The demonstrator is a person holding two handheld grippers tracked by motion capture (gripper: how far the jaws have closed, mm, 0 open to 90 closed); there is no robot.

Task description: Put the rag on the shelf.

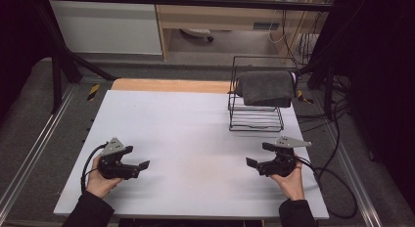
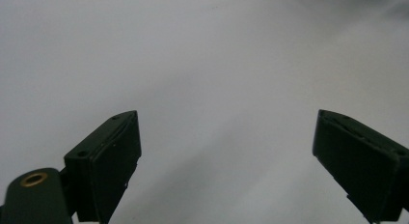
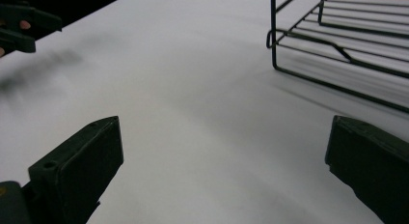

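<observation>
White tabletop [image 1: 195, 134] spreads wide under the high view, a wooden strip along its far edge and dark floor all round. Down at the near edge sits the left gripper [image 1: 139, 160], held in the person's left hand [image 1: 100, 180], jaws spread wide apart and gripping nothing; its own view [image 2: 226, 151] looks out over bare white surface between the two black jaws. Across from it, well apart, the right gripper [image 1: 256, 155] faces inward in the right hand [image 1: 289, 180], and its jaws stand wide open too, nothing between them [image 3: 224, 156]. Both grippers point towards each other over the middle of the table.

Ahead of the right gripper and a touch to its outer side stands a black wire rack [image 1: 254, 117], near but not touching; in the right gripper view its lower wires [image 3: 337, 45] sit just beyond the right-hand jaw. A dark grey cloth [image 1: 266, 87] lies draped over the top of that rack, beyond the right gripper and far across the table from the left one.
</observation>
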